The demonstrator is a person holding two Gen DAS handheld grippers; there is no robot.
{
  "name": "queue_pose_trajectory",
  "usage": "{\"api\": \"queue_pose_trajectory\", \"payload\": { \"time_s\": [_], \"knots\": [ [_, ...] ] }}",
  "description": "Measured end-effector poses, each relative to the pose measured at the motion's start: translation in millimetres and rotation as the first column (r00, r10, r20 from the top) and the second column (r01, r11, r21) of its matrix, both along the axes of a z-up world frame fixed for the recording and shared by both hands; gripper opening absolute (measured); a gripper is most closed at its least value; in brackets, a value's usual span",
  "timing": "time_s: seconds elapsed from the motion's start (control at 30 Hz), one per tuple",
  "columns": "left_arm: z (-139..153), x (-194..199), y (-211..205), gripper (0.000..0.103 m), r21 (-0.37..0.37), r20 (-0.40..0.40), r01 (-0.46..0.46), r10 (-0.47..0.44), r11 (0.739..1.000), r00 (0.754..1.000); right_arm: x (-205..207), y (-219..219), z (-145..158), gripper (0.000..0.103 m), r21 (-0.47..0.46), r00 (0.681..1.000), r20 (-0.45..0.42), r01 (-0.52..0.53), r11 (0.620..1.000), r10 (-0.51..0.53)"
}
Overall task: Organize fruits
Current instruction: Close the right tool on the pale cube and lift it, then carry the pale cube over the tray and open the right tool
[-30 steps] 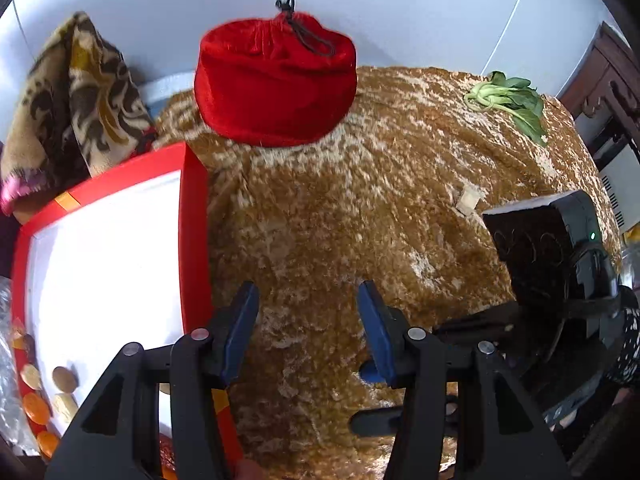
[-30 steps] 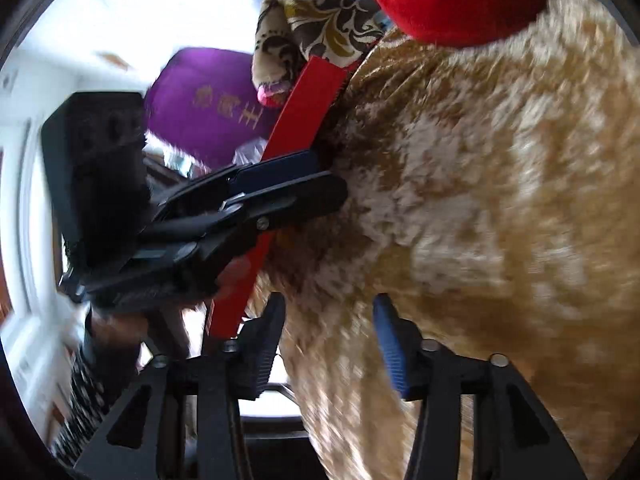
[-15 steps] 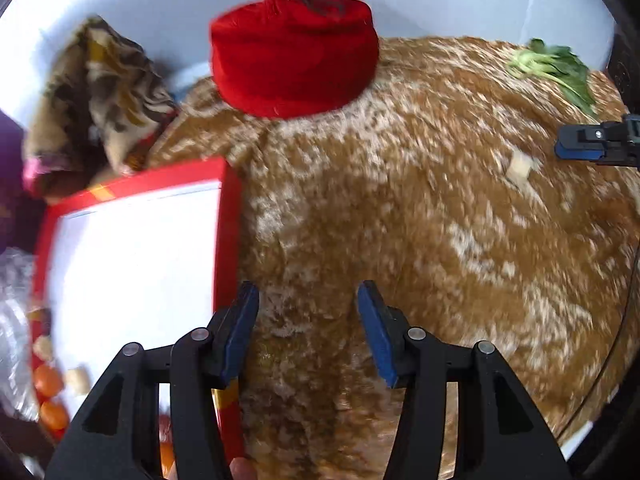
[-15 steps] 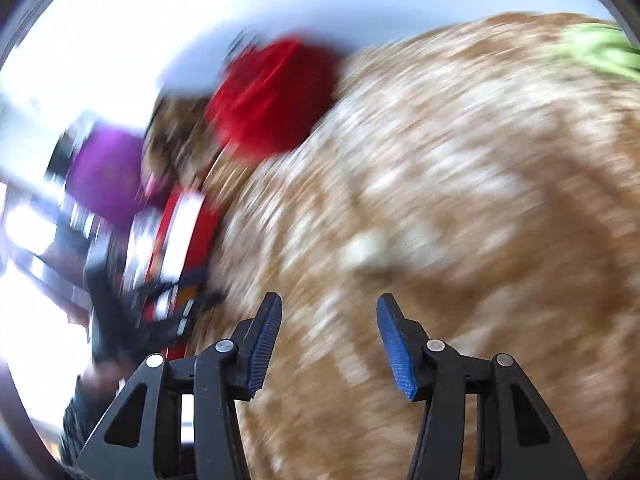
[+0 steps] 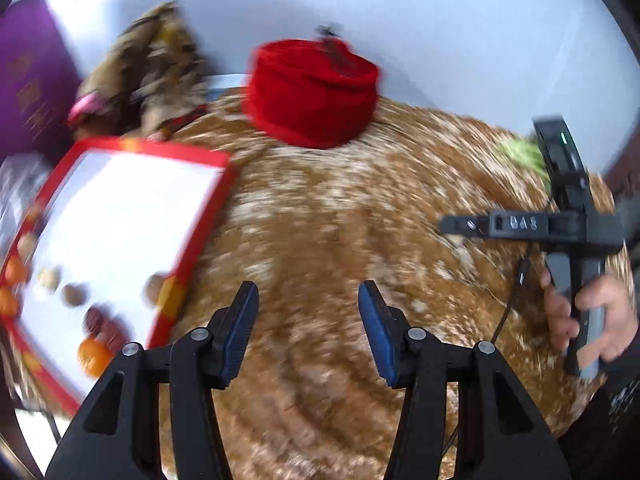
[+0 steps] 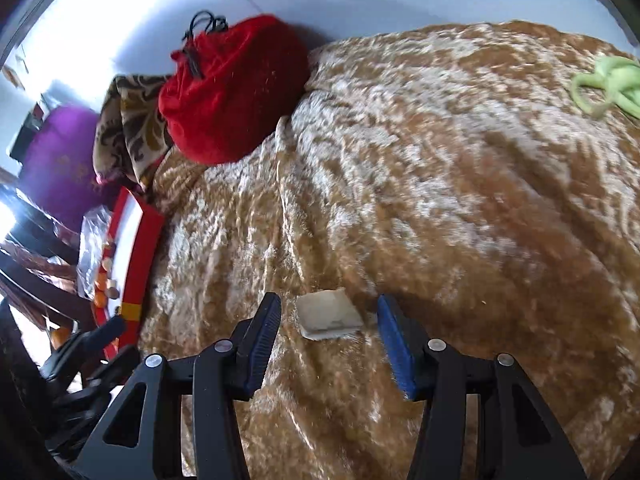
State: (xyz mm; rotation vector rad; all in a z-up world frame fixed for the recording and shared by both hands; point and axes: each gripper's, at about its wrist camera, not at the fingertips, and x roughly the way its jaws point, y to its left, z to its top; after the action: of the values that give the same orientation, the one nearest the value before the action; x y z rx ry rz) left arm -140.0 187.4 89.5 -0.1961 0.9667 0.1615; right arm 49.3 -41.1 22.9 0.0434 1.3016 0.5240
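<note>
Daylit, bright, cool white cast. Left wrist view: heavy motion blur everywhere except the tongs' own arms; red tray (image 5: 192, 156) edges and small fruits (image 5: 94, 354) smeared, red pouch (image 5: 312, 96) soft, greens (image 5: 520, 152) a green smudge. Right wrist view is sharper: gold cloth (image 6: 440, 184) pile readable centre, some smear toward the right. Blown-out window glare at the far left edge. Velvet sheen gives white highlights. Soft shadow beside the pale square (image 6: 330, 314). Fisheye bending, dark vignette corners both views.
</note>
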Motion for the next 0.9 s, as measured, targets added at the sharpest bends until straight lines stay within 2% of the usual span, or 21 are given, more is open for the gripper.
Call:
{"api": "queue_pose_trajectory", "payload": {
  "time_s": [0.03,0.07,0.1,0.27,0.5,0.67,0.8,0.9],
  "knots": [
    [0.3,-6.2,9.9,0.051,0.012,0.003,-0.043,0.043,0.999,0.999,-0.3,2.4,-0.3,0.05,-0.015,1.0,0.006,-0.009,1.0,0.009],
    [0.6,-11.3,18.5,0.051,0.035,0.003,-0.08,0.08,0.996,0.997,-1.6,3.3,0.9,0.038,-0.039,1.0,0.015,-0.019,0.999,0.019],
    [0.9,-15.1,26.6,0.051,0.061,-0.001,-0.112,0.112,0.992,0.994,-2.9,7.6,0.5,0.034,-0.067,0.999,0.025,-0.026,0.997,0.028],
    [3.5,-26.2,56.4,0.051,0.124,0.002,-0.197,0.199,0.972,0.98,-12.2,19.8,4.7,0.034,-0.114,0.998,0.046,-0.039,0.993,0.045],
    [12.3,-31.8,52.0,0.051,0.17,0.056,-0.156,0.149,0.973,0.987,-36.2,50.2,22.6,0.034,-0.051,0.993,0.061,-0.097,0.994,0.1],
    [27.0,-32.6,34.2,0.053,0.221,0.125,-0.183,0.158,0.958,0.979,-64.2,62.5,51.7,0.034,-0.02,0.978,0.145,-0.148,0.989,0.149],
    [38.7,-39.8,38.5,0.061,0.27,0.179,-0.275,0.232,0.923,0.956,-90.9,81.9,82.4,0.034,0.028,0.95,0.242,-0.208,0.978,0.196],
    [45.4,-47.6,55.7,0.065,0.291,0.219,-0.375,0.32,0.88,0.922,-106.6,100.9,97.8,0.034,0.065,0.935,0.279,-0.248,0.967,0.221]
  ]
}}
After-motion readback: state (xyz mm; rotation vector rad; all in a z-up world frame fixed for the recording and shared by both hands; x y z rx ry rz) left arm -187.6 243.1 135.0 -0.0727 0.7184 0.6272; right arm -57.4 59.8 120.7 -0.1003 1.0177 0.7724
